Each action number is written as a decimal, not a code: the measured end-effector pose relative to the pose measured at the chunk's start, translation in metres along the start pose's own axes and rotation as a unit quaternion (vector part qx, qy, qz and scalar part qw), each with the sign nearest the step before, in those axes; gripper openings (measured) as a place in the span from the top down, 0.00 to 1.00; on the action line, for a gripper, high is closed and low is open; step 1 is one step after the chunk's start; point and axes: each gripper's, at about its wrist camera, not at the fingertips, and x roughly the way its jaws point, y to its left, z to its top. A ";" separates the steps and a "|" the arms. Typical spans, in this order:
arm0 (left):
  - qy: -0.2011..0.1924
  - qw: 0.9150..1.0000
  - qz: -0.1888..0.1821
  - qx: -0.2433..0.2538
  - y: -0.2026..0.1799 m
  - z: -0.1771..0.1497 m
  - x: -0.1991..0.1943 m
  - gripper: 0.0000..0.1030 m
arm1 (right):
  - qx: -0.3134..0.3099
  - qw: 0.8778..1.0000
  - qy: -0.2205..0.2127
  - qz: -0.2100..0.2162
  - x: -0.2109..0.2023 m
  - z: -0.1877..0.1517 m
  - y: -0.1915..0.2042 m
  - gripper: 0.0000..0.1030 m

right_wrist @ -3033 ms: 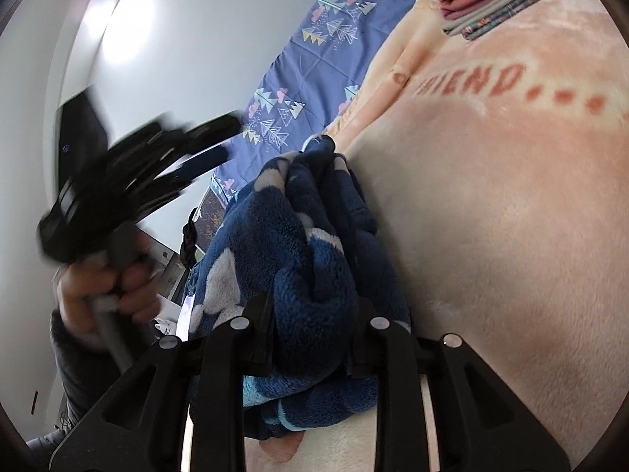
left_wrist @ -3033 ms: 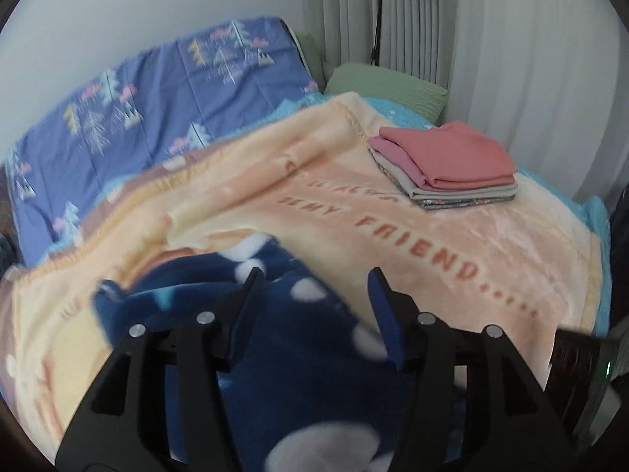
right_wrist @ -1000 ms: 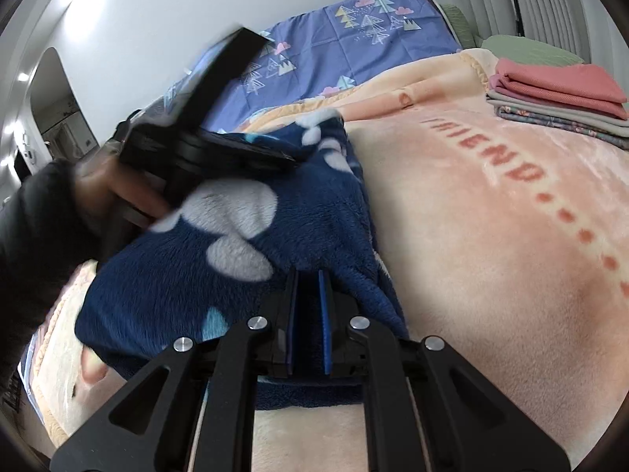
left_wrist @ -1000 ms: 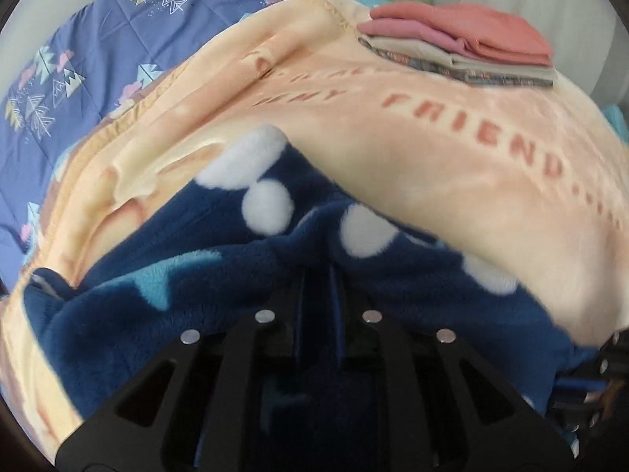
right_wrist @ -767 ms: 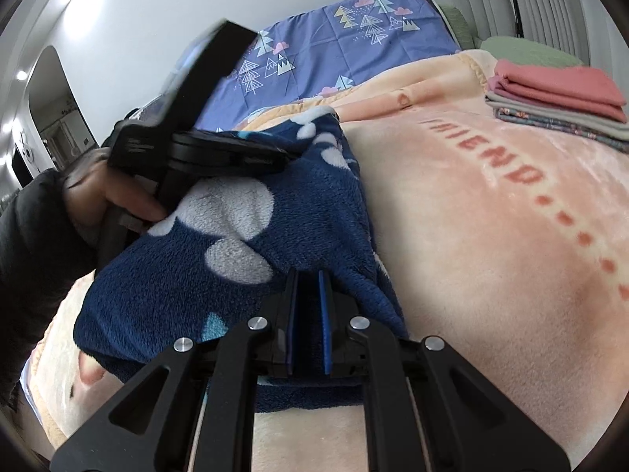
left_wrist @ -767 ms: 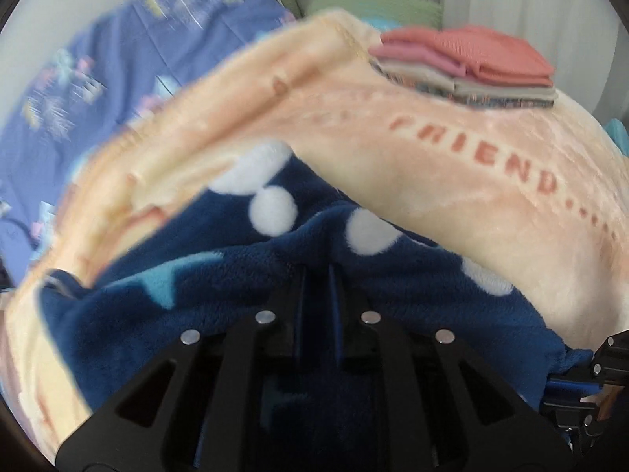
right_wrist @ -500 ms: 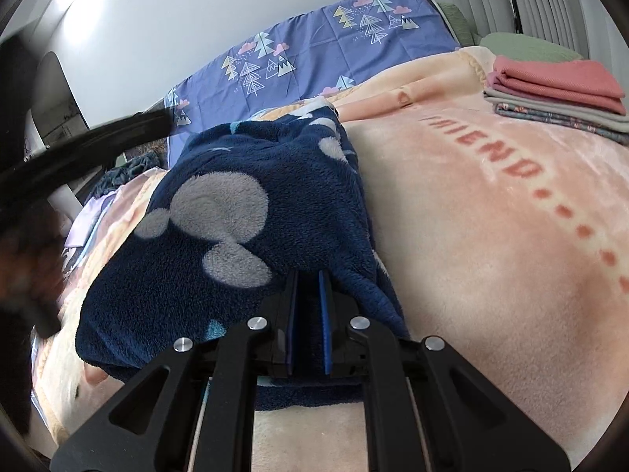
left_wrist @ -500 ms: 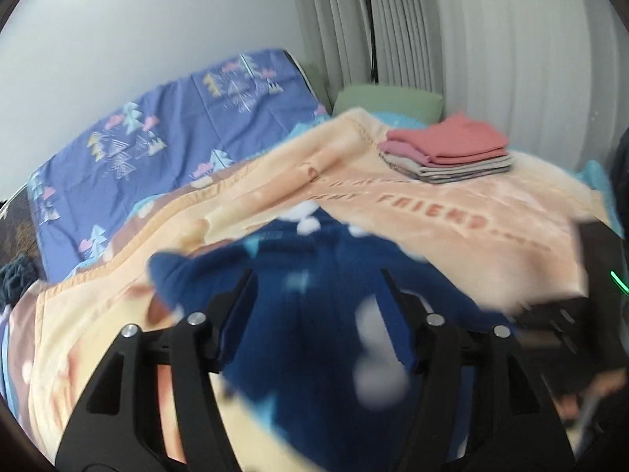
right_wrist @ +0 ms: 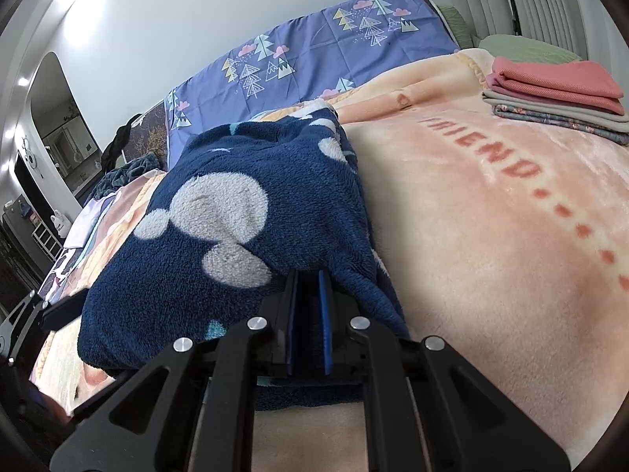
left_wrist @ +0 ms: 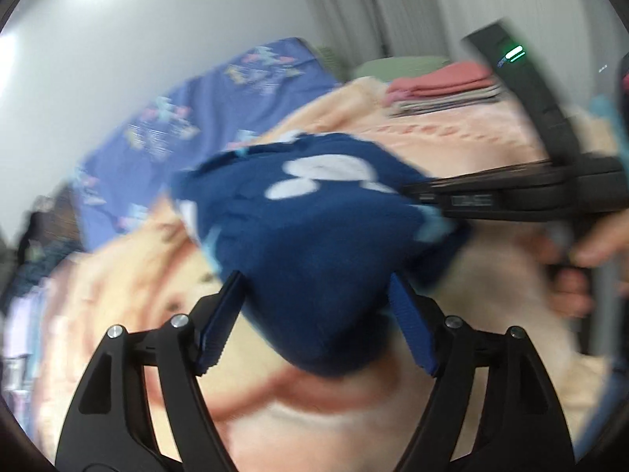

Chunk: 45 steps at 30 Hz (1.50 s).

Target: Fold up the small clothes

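Note:
A navy fleece garment (right_wrist: 243,220) with white mouse-head shapes lies folded on the peach blanket (right_wrist: 491,255). My right gripper (right_wrist: 308,295) is shut on its near edge. In the blurred left wrist view the garment (left_wrist: 314,244) sits between the fingers of my left gripper (left_wrist: 314,322), which is open with its jaws wide on either side of the near corner. The right gripper's body (left_wrist: 523,196) reaches in from the right of that view and touches the garment's right edge.
A stack of folded clothes (right_wrist: 554,94), pink on top, sits at the far right of the blanket; it also shows in the left wrist view (left_wrist: 444,90). A purple tree-print sheet (right_wrist: 314,55) and a green pillow (right_wrist: 523,47) lie behind. Loose clothes lie at far left.
My left gripper let go of the navy garment, opened wide and swung back and left. My right gripper stays shut on the near edge.

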 end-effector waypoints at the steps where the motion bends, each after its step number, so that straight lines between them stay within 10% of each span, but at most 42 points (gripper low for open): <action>1: 0.004 1.000 0.020 0.001 0.001 0.000 0.009 0.24 | 0.000 1.000 0.000 0.000 0.000 0.000 0.000 0.91; 17: 0.051 0.999 0.004 0.018 -0.002 -0.011 0.024 0.22 | 0.002 0.999 -0.015 -0.028 -0.002 0.000 -0.002 0.92; 28: 0.051 0.993 0.103 0.006 0.030 -0.035 0.001 0.22 | -0.020 0.999 -0.011 -0.035 -0.001 -0.005 0.008 0.93; 31: 0.065 0.995 0.072 -0.030 0.041 -0.041 0.003 0.25 | -0.021 0.999 -0.006 -0.028 -0.002 -0.005 0.008 0.93; 36: 0.088 0.987 -0.099 -0.089 0.056 -0.032 -0.020 0.84 | -0.013 0.999 -0.007 -0.032 -0.003 -0.005 0.004 0.92; 39: 0.056 0.979 -0.158 -0.112 0.081 -0.018 -0.047 0.89 | -0.011 1.000 -0.007 -0.028 -0.003 -0.005 0.003 0.92; 45: -0.024 0.982 -0.145 -0.116 0.103 0.031 -0.026 0.88 | -0.018 0.999 -0.007 -0.036 -0.003 -0.006 0.006 0.91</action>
